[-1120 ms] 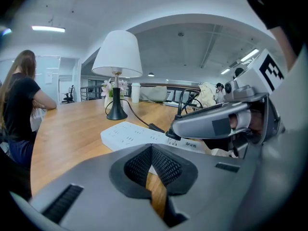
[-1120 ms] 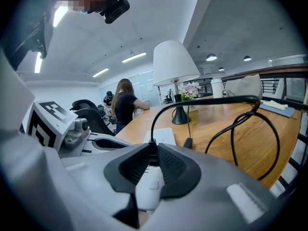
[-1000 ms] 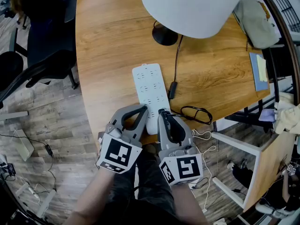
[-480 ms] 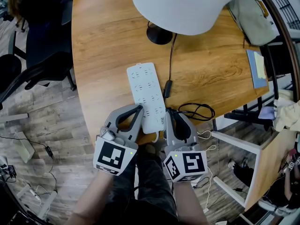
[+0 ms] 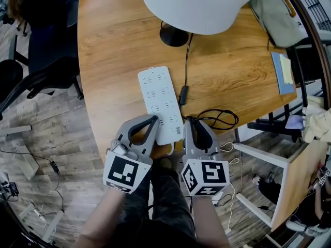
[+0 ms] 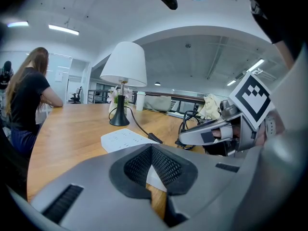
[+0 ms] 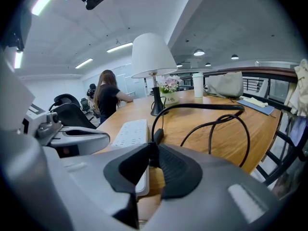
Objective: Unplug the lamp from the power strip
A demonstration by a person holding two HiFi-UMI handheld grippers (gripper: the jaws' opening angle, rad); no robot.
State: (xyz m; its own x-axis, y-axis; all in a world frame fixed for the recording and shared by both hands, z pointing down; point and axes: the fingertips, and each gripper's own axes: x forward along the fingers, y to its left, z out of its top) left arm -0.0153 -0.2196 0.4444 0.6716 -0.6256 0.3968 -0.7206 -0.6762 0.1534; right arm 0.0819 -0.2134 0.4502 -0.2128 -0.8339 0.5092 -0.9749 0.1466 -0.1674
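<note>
**Plug Held Beside the Strip**

Your right claw [image 5: 189, 121] was clamped on the lamp's black plug [image 7: 152, 153], just beside the near right corner of the white power strip [image 5: 159, 102]. Your left claw [image 5: 153, 119] was closed and empty at the strip's near left edge. The lamp [image 5: 172, 35] stood farther back on the bench [image 5: 114, 45], and its cord [image 5: 185, 61] ran alongside the strip.

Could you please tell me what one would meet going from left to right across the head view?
Chair → power strip → coiled cable → notebook.
</note>
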